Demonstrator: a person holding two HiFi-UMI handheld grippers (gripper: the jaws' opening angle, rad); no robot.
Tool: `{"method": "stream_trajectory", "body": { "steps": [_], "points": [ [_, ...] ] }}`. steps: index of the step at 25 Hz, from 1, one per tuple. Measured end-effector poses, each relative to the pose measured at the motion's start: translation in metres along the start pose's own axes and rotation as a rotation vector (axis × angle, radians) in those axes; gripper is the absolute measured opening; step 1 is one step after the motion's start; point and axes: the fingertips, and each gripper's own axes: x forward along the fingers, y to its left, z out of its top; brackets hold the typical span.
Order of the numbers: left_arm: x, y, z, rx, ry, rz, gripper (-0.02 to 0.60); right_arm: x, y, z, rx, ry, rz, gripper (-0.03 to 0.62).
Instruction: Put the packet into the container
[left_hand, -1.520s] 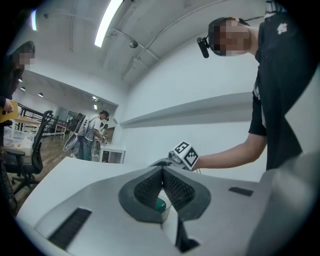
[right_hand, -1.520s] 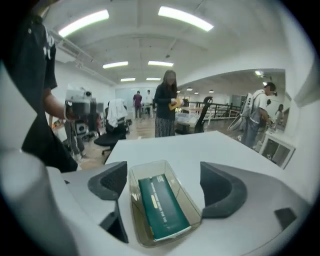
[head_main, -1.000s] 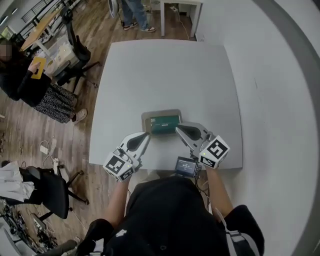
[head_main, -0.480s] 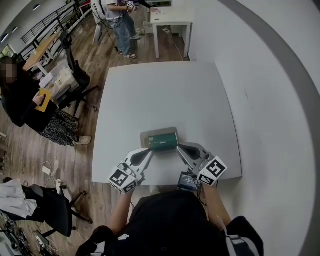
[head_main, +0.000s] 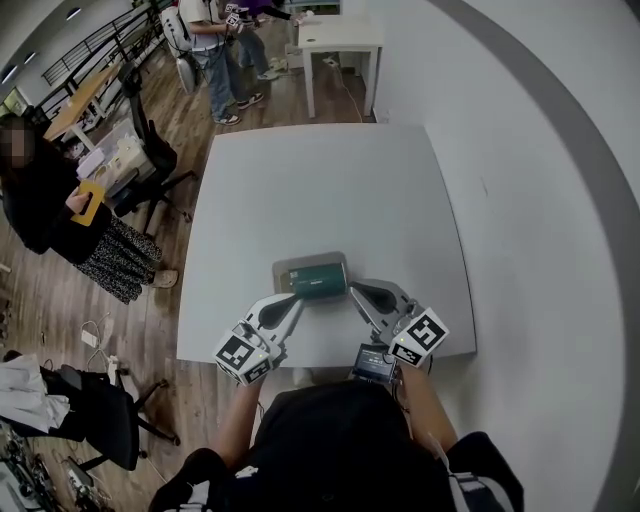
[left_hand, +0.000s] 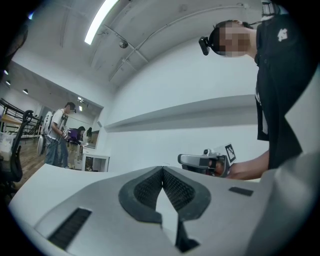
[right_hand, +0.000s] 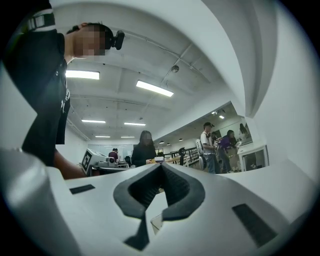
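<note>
Finishing up, I'd say: packet (head_main: 322, 279) lies in container (head_main: 284, 270) near the desk's (head_main: 320, 180) front edge. Left gripper (head_main: 296, 298) and right gripper (head_main: 353, 291) both pressed together, empty, flanking it. Pull straight back, no nudging.

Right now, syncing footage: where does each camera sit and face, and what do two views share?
Head view: on the person's head, facing steeply down at table, container, both grippers; own shirt shows.
Left gripper view: on the left gripper, facing along shut jaws toward the right gripper; shirt shows.
Right gripper view: on the right gripper, shut jaws, facing the left gripper; shirt shows.
Shared: each gripper view shows the other gripper.
</note>
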Motion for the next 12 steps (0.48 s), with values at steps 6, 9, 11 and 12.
{"method": "stream_trajectory", "body": {
  "steps": [6,9,11,12],
  "points": [
    [0.0066,-0.0066,-0.0046,0.008,-0.002,-0.006,0.009,-0.005,-0.0057,0.0019,-0.002,-0.014,0.003,0.021],
    [0.0085,-0.0088,-0.0046,0.008,0.001,-0.003,0.009,-0.0062,-0.0063,0.0022,-0.005,-0.014,0.007,0.021],
    [0.0091,-0.0086,-0.0059,0.01,-0.006,-0.005,0.009,-0.0063,-0.0067,0.0026,-0.008,-0.014,0.009,0.021],
    [0.0087,-0.0076,-0.0069,0.011,-0.011,-0.003,0.009,-0.0062,-0.0067,0.0032,-0.008,-0.015,0.011,0.021]
  ]
}}
